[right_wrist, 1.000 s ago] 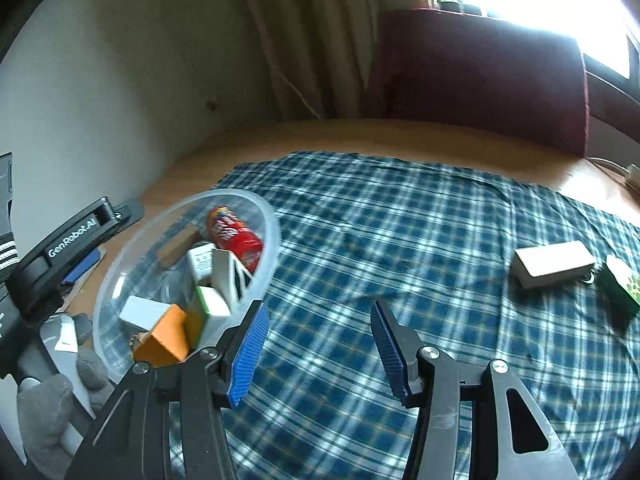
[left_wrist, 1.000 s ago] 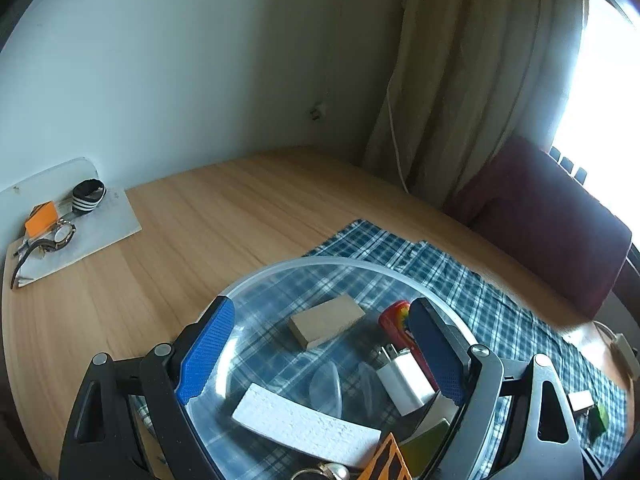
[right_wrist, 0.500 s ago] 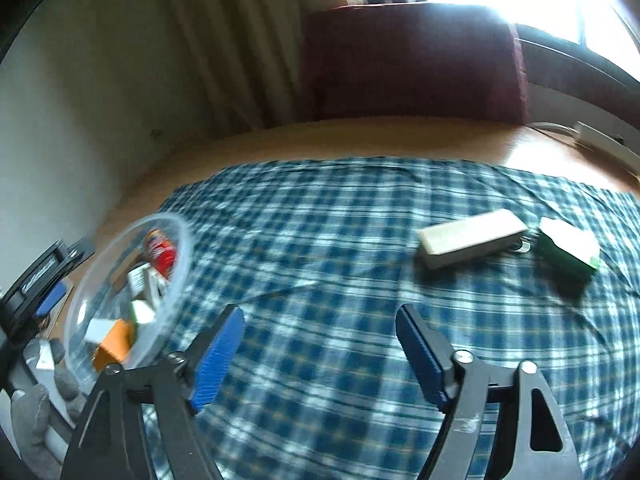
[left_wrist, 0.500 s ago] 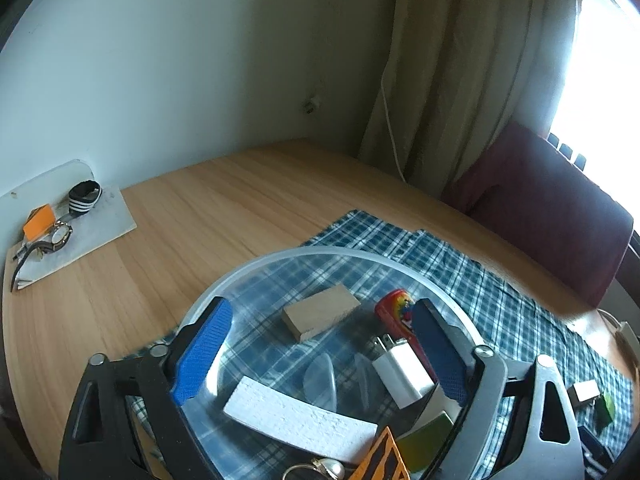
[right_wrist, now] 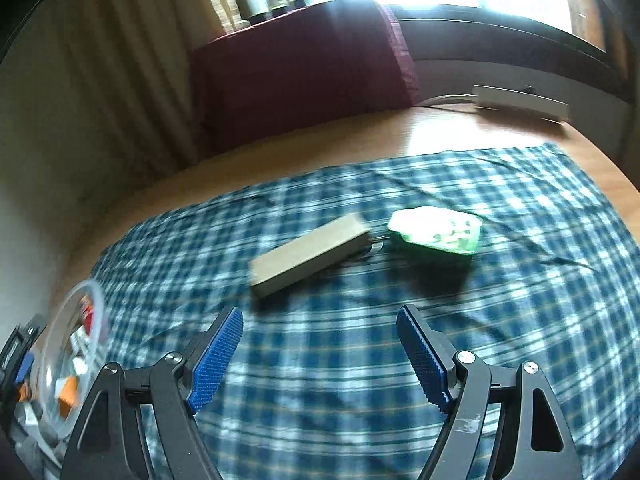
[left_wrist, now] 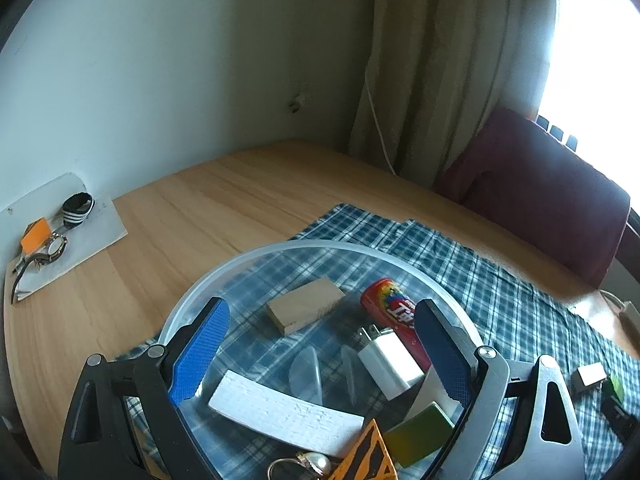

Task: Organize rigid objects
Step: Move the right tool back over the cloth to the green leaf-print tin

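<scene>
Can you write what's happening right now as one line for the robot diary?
left tool: open around clear bowl | right tool: open, empty, over checked cloth | loose: tan block, green box

Box point(right_wrist: 308, 256) left of packet point(right_wrist: 436, 230), both on cloth point(right_wrist: 360, 360).

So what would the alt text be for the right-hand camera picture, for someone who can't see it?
An open two-finger gripper with blue pads hovers over a blue checked cloth, facing a tan block and a green packet lying side by side. A clear bowl of small items sits at far left; the picture is motion-blurred.
</scene>
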`<state>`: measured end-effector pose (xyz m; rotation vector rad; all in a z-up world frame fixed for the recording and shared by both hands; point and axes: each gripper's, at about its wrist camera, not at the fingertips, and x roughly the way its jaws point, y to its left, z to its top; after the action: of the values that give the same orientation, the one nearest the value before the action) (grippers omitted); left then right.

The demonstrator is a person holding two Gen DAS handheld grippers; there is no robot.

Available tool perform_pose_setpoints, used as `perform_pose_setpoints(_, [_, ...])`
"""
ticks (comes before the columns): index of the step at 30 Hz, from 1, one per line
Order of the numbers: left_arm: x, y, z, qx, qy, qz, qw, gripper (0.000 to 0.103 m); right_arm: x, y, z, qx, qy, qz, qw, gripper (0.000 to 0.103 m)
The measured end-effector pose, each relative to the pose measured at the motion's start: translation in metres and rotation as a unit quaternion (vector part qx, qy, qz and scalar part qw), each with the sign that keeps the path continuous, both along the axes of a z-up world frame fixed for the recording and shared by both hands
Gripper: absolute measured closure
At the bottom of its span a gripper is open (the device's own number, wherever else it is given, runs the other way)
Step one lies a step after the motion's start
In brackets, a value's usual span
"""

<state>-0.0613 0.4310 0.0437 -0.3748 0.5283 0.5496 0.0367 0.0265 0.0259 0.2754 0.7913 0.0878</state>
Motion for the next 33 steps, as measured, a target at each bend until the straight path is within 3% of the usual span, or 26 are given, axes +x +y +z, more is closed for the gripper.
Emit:
perform_pose_setpoints(12, [0.004, -0.015, 0.001, 0.014, 0.003, -0.020, 0.9997, 0.009, 0.020, -0.053, -0.004, -0.018, 0.018, -0.070, 0.997, 0.020])
perform_pose_setpoints(25, [0.008, -0.026, 0.000, 0.025, 0.011, -0.032, 0.9991, 0.009, 0.056, -0.063, -0.014, -0.015, 0.052, -0.071, 0.996, 0.018])
perform_pose_setpoints(27, [0.008, -0.026, 0.000, 0.026, 0.013, -0.031, 0.9991, 0.009, 0.059, -0.061, -0.014, -0.021, 0.051, -0.072, 0.996, 0.013])
perform_pose_setpoints(33, [0.009, -0.026, 0.000, 0.027, 0.015, -0.031, 0.9990, 0.009, 0.065, -0.057, -0.015, -0.046, 0.047, -0.074, 0.995, 0.015])
